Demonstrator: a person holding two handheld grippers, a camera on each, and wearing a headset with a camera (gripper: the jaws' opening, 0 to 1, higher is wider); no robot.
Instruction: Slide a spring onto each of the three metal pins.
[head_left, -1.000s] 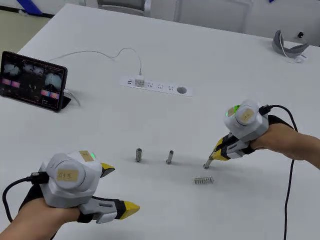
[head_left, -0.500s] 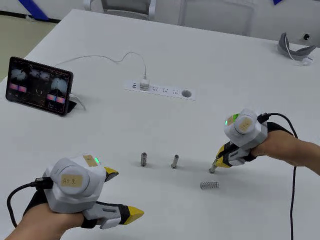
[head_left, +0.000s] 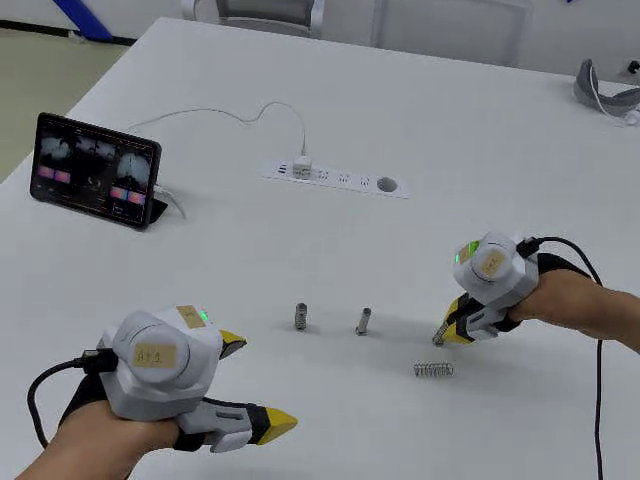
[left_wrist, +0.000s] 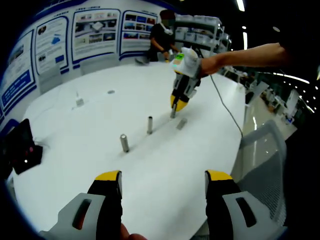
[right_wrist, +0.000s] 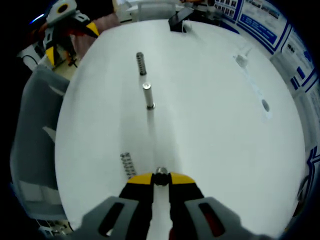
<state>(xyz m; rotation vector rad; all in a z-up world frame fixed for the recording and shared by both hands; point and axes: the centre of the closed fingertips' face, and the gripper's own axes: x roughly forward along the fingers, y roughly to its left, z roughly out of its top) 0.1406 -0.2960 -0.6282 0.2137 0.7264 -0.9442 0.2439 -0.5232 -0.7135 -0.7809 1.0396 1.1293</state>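
Three upright metal pins stand in a row on the white table (head_left: 300, 250). The left pin (head_left: 301, 316) (right_wrist: 141, 64) wears a spring. The middle pin (head_left: 363, 321) (right_wrist: 148, 96) is bare. My right gripper (head_left: 448, 334) (right_wrist: 160, 178) is shut on the right pin (head_left: 440, 337) (right_wrist: 161, 172); its tips hide whether a spring sits on that pin. A loose spring (head_left: 433, 369) (right_wrist: 128, 165) lies flat just in front of that pin. My left gripper (head_left: 255, 385) (left_wrist: 162, 185) hovers open and holds nothing, near the table's front edge, left of the pins.
A tablet (head_left: 96, 170) stands at the far left. A white power strip (head_left: 335, 180) with a plugged cable lies beyond the pins. A grey headset (head_left: 605, 97) rests at the far right corner. The right gripper's black cable (head_left: 598, 400) trails toward the front edge.
The camera has shifted, so the whole scene sits slightly right and lower. The right gripper has sunk a little closer onto the right pin. The left gripper has stayed open.
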